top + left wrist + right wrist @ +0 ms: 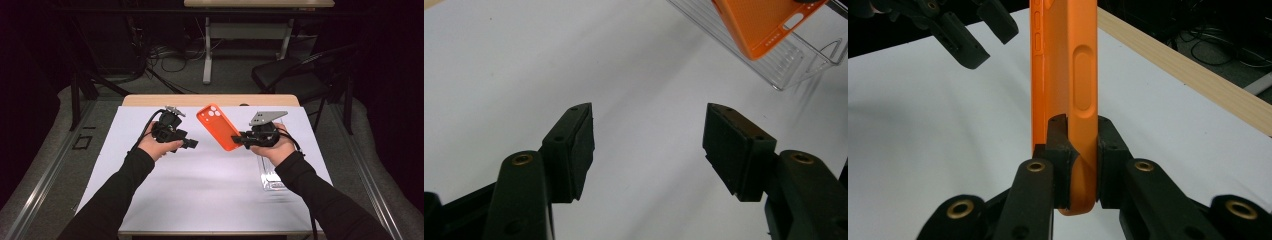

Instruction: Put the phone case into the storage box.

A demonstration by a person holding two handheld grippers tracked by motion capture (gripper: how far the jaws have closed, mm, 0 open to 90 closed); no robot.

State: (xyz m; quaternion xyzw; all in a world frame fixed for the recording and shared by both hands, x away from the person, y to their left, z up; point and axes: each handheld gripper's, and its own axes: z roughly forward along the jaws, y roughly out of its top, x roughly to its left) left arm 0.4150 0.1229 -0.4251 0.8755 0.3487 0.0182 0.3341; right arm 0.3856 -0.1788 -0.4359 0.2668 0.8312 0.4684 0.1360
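Right tool (1082, 165) clamps a smooth orange phone case (1065, 75) – probably silicone – left tool (648, 150) gapes empty

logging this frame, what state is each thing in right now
orange phone case: held up off the table, tilted, empty
right gripper: shut on the case's edge
left gripper: open, nothing between the jaws
clear plastic tray: lying on the white table cover, looks empty

Both black-sleeved forearms reach in over the desk (165, 190), each hand grasping a hand-held gripper. The left hand-held gripper (192, 143) points inward, its jaws standing apart with nothing between them; the right hand-held gripper (236, 139) faces it, jaws clamped tight.
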